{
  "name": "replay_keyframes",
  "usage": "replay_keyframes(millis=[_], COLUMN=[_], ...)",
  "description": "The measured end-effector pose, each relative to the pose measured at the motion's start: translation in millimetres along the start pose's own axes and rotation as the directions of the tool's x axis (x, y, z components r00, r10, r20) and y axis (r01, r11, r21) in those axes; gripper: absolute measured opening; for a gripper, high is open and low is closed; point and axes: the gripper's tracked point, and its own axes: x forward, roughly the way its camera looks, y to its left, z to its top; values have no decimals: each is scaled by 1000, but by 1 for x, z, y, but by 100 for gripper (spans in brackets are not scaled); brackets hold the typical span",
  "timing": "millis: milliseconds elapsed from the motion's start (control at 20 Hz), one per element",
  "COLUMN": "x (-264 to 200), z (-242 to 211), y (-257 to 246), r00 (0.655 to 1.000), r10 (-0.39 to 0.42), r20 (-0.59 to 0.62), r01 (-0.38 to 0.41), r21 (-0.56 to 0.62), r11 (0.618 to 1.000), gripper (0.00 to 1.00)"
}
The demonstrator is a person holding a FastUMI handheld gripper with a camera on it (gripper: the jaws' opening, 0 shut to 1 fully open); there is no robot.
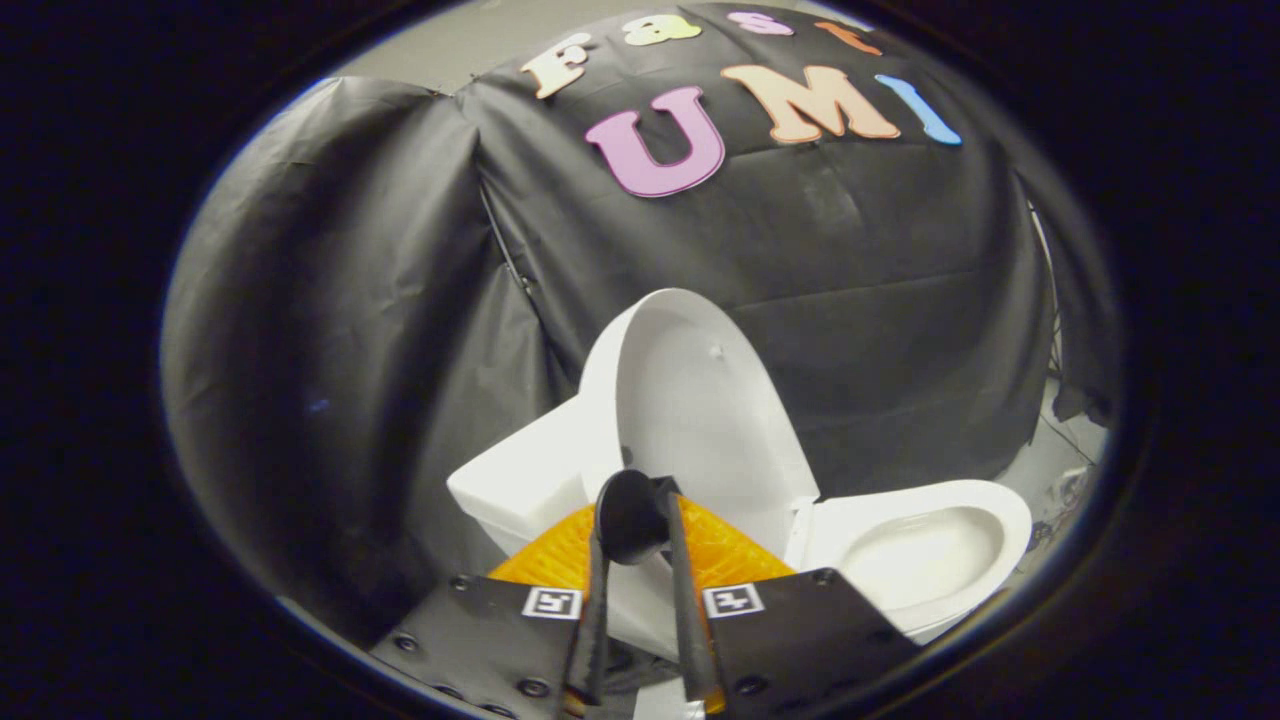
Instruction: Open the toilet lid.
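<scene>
White toilet lid [690, 400] raised upright just beyond tongs [640, 500], tongs nearly closed, gripping nothing, bowl [930, 550] alongside.

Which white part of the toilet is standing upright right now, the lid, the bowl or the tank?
The lid. It stands raised just beyond the tongs, inner face showing. The bowl lies open and level beside it; the tank sits low behind.
</scene>
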Motion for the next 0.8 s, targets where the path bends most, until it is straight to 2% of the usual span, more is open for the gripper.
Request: replay_keyframes(millis=[200,350,550,800], x=[-13,-24,-43,-65], z=[9,17,51,98], y=[11,15,7,-30], r00=[995,990,982,964], r10=[91,127,121,49], r20=[42,58,143,260], r01=[-93,-129,-125,-50], r21=[59,37,21,-1], r11=[994,991,992,999], gripper=[53,68,89,88])
